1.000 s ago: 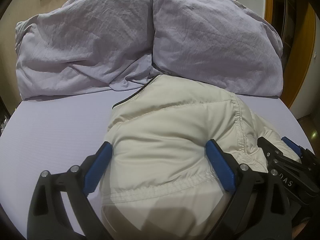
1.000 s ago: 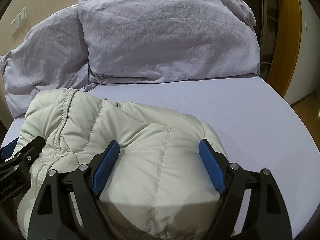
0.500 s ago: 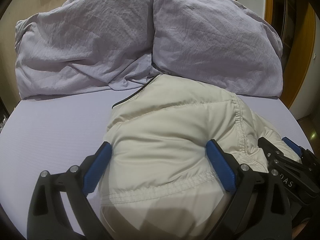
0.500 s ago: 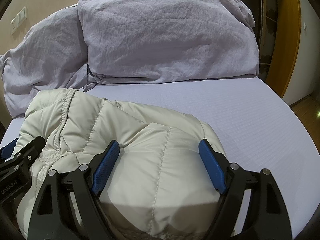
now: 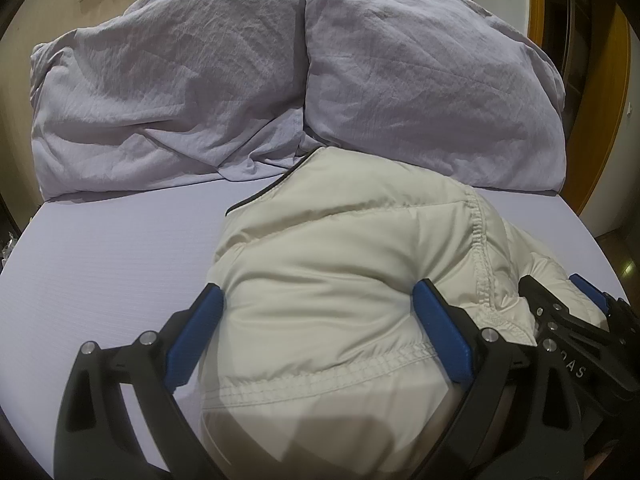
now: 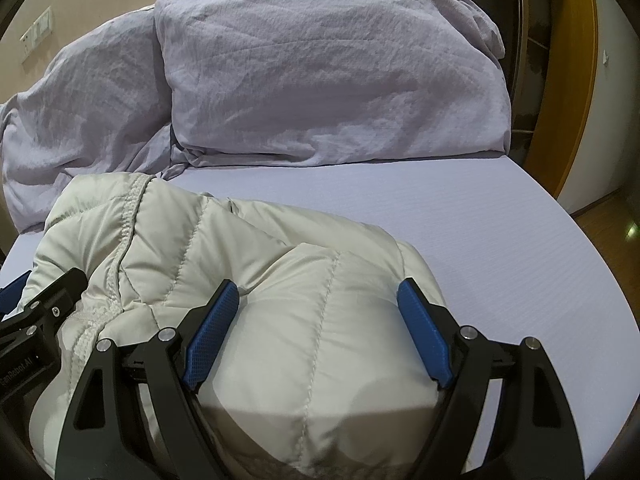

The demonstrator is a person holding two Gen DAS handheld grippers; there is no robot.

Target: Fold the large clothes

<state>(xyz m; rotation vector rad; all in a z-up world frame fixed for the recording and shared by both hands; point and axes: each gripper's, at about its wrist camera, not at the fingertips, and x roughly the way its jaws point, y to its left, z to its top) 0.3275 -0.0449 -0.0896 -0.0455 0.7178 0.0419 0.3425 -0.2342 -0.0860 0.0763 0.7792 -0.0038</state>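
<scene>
A: A bed with a lilac sheet (image 5: 120, 248), two crumpled pillows (image 5: 168, 100) against a beige wall, a wooden door frame at the right. What does the left wrist view give?

B: The cream puffer jacket (image 5: 340, 264) lies bunched on the sheet, just in front of the pillows. The left gripper (image 5: 318, 332) tilts down over its near hem, blue pads (image 5: 196, 332) wide apart with the padded bulk swelling between them. The right gripper (image 5: 576, 320) shows at the right edge, close alongside.

A: Clamped?

B: I cannot tell. The cloth fills the gap, yet the pads may only be resting on it.

A: And the right wrist view?

B: Same jacket (image 6: 248, 248), a quilted lobe bulging between the right gripper's (image 6: 318, 328) widely spread fingers (image 6: 424, 340), also pitched downward. Whether they squeeze is unclear too. The left gripper (image 6: 36, 320) sits at the left edge.

A: The step?

B: I'd judge they are at the near edge, set to carry it over toward the pillows. That calls for a firm hold and both hands rising together.
</scene>
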